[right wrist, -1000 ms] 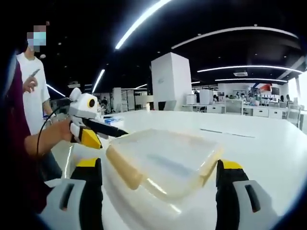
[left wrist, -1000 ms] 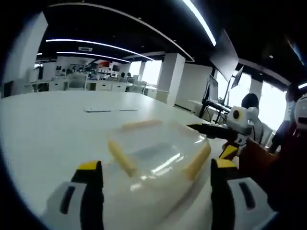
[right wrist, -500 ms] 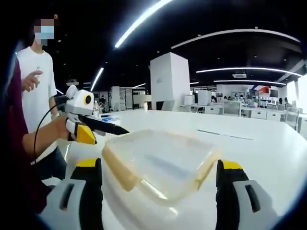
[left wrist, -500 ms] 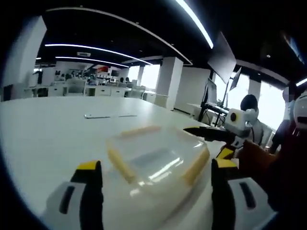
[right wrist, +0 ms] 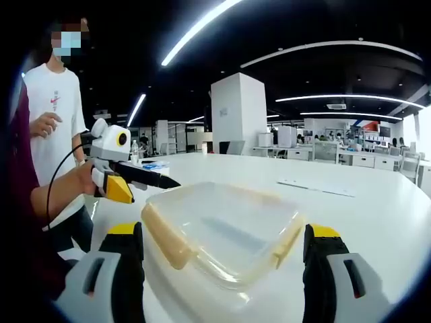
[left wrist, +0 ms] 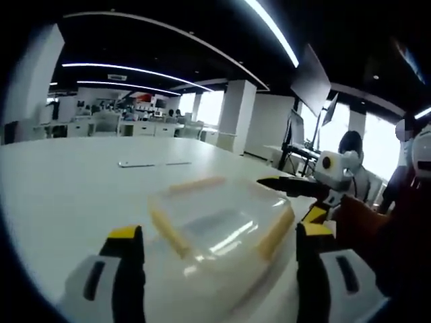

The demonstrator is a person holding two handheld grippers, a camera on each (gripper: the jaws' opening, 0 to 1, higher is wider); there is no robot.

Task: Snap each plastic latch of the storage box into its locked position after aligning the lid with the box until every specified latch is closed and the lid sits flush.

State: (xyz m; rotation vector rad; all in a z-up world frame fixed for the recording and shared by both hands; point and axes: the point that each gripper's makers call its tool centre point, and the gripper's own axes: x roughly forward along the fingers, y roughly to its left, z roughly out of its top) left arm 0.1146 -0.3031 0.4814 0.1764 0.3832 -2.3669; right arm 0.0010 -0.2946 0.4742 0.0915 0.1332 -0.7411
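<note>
A clear plastic storage box (left wrist: 215, 222) with its lid on lies on the white table (left wrist: 67, 182), just ahead of my left gripper (left wrist: 219, 269), which is open with its yellow-tipped jaws wide on either side. Yellow latches (left wrist: 168, 229) line the box's edges. In the right gripper view the same box (right wrist: 222, 225) sits just ahead of my right gripper (right wrist: 222, 269), also open and holding nothing. A yellow latch (right wrist: 163, 239) faces that camera. Each gripper appears in the other's view: the right gripper (left wrist: 326, 175) at the box's far right corner, the left gripper (right wrist: 124, 176) at its far left.
A person in a white T-shirt (right wrist: 50, 114) stands beyond the table's left end. A seated person (left wrist: 353, 151) is at the right. Flat paper strips (left wrist: 145, 163) lie further across the table (right wrist: 377, 222). Desks and columns fill the office behind.
Both cameras have shifted slightly, so the box looks a little smaller in the left gripper view. The standing person has lowered a hand. The box and jaws are unchanged.
</note>
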